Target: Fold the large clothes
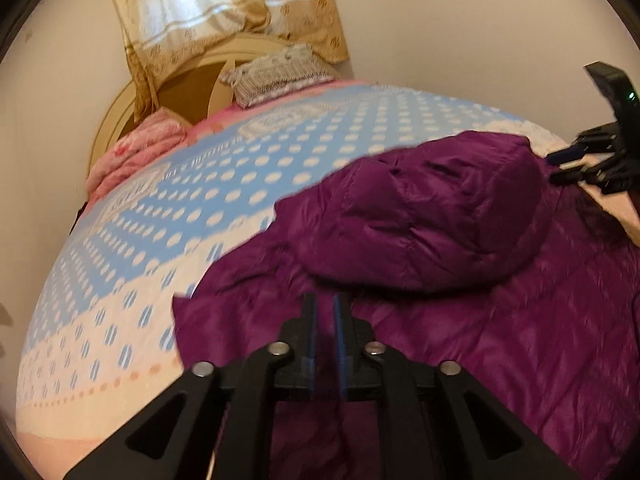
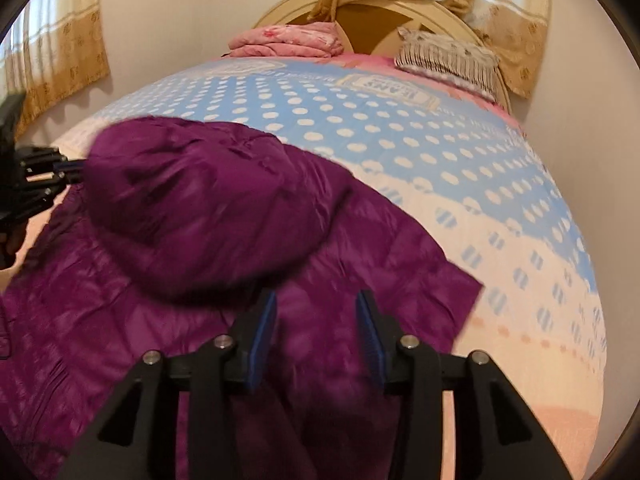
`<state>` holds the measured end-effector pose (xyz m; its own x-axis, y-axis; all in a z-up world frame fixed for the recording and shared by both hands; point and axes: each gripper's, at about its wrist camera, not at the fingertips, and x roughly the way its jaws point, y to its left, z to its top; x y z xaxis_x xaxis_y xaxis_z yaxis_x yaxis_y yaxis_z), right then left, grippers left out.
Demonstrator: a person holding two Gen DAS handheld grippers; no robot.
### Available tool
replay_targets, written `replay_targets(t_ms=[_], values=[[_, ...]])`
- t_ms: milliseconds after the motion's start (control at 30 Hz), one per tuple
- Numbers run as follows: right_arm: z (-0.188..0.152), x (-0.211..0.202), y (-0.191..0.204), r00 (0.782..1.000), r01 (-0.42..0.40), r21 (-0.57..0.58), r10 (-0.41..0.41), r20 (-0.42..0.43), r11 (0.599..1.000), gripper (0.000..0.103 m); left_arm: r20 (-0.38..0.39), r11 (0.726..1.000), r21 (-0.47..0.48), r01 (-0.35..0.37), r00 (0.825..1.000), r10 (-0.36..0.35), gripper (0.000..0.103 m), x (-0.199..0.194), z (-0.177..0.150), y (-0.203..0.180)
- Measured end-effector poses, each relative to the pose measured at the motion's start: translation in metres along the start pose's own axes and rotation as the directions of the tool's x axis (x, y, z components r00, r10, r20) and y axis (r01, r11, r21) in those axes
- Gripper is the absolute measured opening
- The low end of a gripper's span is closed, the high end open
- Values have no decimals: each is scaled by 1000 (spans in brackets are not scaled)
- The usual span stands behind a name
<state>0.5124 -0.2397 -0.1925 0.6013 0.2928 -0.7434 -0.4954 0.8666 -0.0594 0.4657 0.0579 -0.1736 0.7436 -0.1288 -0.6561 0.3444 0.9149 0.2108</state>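
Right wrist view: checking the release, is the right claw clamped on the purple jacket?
No, the right claw stands open above the purple jacket, its blue pads clearly apart with no fabric pinched.

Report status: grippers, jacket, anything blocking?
Left gripper slightly open, right gripper open, both empty. Purple jacket on bed, upper part folded over. Nothing blocking.

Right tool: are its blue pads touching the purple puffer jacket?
Apart. The right wrist view shows the right tool with its pads spread, jacket fabric visible between them, unpinched.
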Motion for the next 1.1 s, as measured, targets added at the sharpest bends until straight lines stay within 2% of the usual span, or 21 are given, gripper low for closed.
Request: replay_targets(t_ms=[33,67,100,133,167,267,367,433,500,567,700,833,1100], values=[[0,-2,-1,1000,11,7,-11,-1,1000,45,-8,1000,-2,-9,1000,9,34,-2,-2,2],[0,-6,-3,1000,22,26,-22,-1,999,45,1,1000,-15,-22,1000,22,46,-6,-2,6],[2,-9,-6,1000,26,67,-26,2,997,44,25,998,-41,-39,999,40,69,-12,-1,10],[5,-13,-6,1000,25,105,-26,10,994,43,55,994,-82,-66,996,71,86,-19,2,14],[10,-16,-6,999,14,151,-18,26,988,42,92,984,-146,-98,989,112,89,-25,11,21],[34,-21,5,996,-52,268,31,81,962,42,134,967,-242,-76,985,111,90,-28,36,25],[61,-16,28,993,-63,329,27,112,942,42,98,943,-310,-119,983,157,91,-14,66,16],[76,-8,44,992,-84,334,47,119,939,42,64,942,-301,-147,983,174,91,-1,77,4],[82,6,58,996,-67,309,43,82,949,42,-6,949,-266,-170,985,174,91,17,79,-10],[77,21,67,998,-62,295,49,50,953,42,-71,953,-249,-175,984,162,91,34,67,-22],[45,47,81,998,-43,259,52,-28,965,42,-139,958,-249,-144,984,112,91,54,33,-36],[18,58,76,997,-54,288,68,-37,956,40,-133,950,-291,-116,988,80,91,62,17,-38],[9,64,85,1000,-18,244,18,4,970,40,-136,945,-308,-108,988,68,92,70,10,-40]])
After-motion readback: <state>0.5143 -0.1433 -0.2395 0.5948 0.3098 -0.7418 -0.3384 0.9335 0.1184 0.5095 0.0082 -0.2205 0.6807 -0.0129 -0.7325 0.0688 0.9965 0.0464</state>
